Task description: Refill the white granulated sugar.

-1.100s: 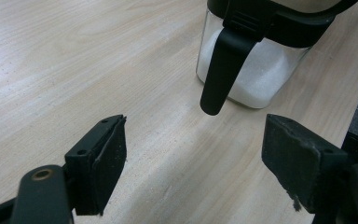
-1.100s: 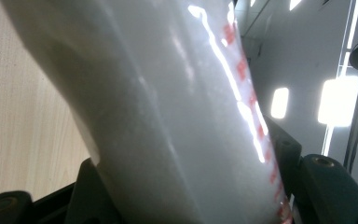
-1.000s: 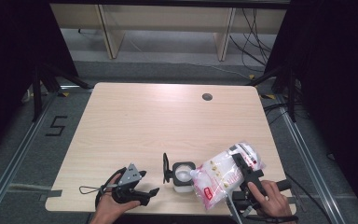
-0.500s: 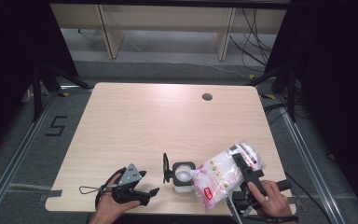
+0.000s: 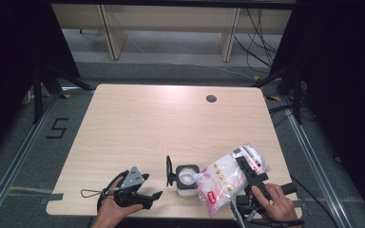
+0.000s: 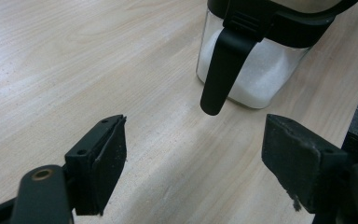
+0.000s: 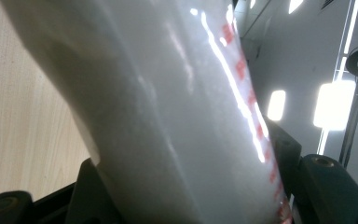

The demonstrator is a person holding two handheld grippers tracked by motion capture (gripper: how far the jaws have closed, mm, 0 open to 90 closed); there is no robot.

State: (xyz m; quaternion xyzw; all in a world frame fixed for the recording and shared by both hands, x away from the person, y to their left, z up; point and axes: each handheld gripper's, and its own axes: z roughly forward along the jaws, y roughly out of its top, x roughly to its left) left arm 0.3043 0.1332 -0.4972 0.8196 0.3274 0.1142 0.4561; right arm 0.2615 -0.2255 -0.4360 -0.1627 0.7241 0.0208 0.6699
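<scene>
In the high view, a clear container [image 5: 187, 179] with a black rim and a flipped-open black lid [image 5: 169, 171] is seen standing near the middle of the table's [image 5: 171, 123] front edge, partly filled with a white powder. A plastic bag [image 5: 228, 178] of white granules with red print is held tilted over it, its lower corner resting at the container's open mouth. The bag is clamped near its upper end by the right gripper [image 5: 248, 176], which is held by the right hand [image 5: 273, 202] at the front right corner of the table, the forearm coming in from the front edge and the gripper aimed up and away toward the left. The left gripper [image 5: 148, 189] is held low by the left hand [image 5: 116, 206] just inside the front edge, left of the container and apart from it, its jaws pointed toward the container.

In the left gripper view, the two black jaws are seen spread wide with nothing between them, hovering just above the wood. The container [image 6: 251, 70] stands ahead of them, its hanging lid [image 6: 223, 70] pointing down toward the tabletop.

In the right gripper view, the bag [image 7: 168, 116] is seen rising between the jaws, which are pressed against its sides; its glossy surface and red lettering run upward.
</scene>
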